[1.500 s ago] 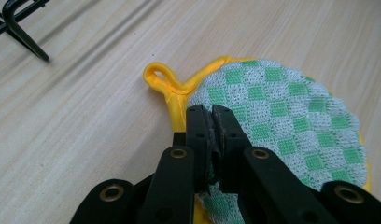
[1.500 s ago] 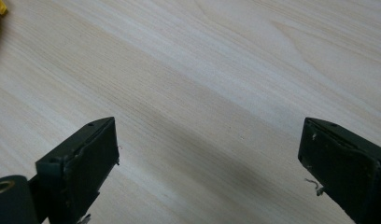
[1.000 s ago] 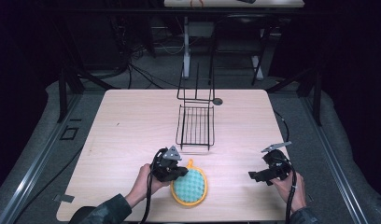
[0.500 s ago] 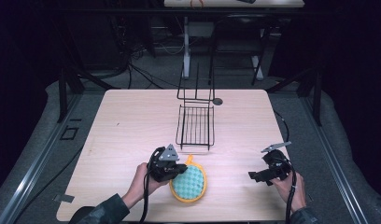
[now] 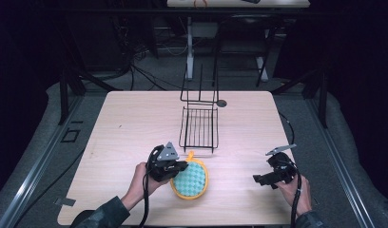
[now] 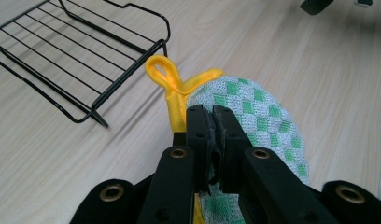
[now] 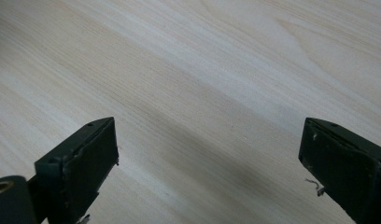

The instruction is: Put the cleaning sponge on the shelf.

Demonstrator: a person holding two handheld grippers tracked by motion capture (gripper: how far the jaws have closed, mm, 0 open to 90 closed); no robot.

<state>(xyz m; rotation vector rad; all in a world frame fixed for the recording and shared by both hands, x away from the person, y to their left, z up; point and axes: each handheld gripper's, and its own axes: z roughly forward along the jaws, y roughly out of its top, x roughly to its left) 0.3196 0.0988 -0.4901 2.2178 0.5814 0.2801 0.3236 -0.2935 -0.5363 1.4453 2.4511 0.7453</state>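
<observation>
A round pot holder [image 5: 192,180] with green-and-white checks, a yellow rim and a yellow loop lies near the table's front edge. My left gripper [image 5: 181,167] is shut on its left edge. In the left gripper view the jaws [image 6: 212,112] pinch the cloth [image 6: 263,116] just behind the loop [image 6: 163,74]. My right gripper [image 5: 257,179] is held at the front right, jaws pointing left, about a hand's width right of the pot holder. In its own view the right gripper [image 7: 207,154] stands wide open over bare wood.
A black wire rack [image 5: 199,127] with tall uprights stands at the table's middle, its front edge [image 6: 123,79] just beyond the pot holder's loop. A small dark disc [image 5: 222,102] lies by its back right corner. The light wooden table [image 5: 130,123] has dark floor on all sides.
My left gripper and the pot holder have shifted slightly away from the front edge, toward the rack. The right gripper has stayed in place.
</observation>
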